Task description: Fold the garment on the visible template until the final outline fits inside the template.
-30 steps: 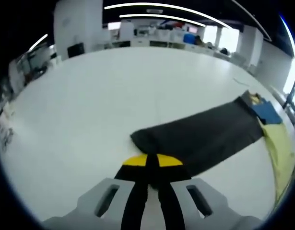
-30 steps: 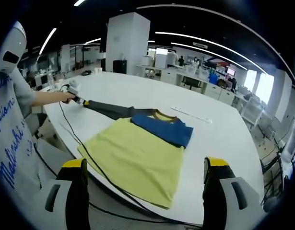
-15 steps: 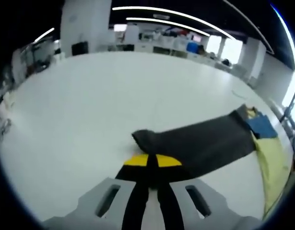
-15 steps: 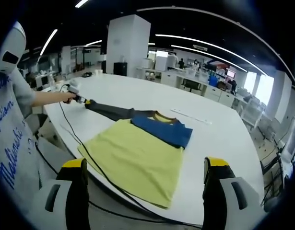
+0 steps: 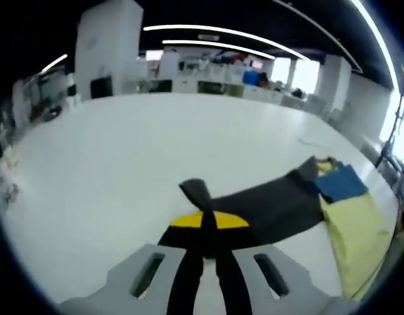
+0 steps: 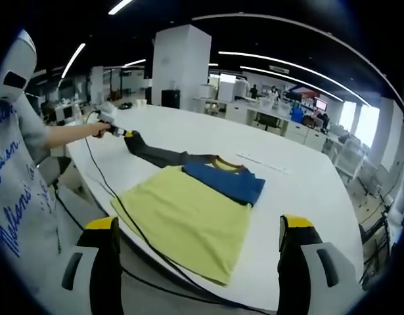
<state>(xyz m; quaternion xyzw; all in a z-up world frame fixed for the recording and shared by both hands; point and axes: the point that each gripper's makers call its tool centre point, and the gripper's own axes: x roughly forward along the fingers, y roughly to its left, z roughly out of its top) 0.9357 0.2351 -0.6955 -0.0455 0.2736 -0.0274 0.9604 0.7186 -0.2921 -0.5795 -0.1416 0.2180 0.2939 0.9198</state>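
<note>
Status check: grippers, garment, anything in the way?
Left gripper shut on dark sleeve. Right gripper open, hovering off the table edge. Black cable crosses the yellow body.

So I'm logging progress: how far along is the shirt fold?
Early. One blue sleeve already lies folded over the yellow body. The left gripper is shut on the grey sleeve, lifting its cuff. Folding it in and the body remain; the right gripper is open.
</note>
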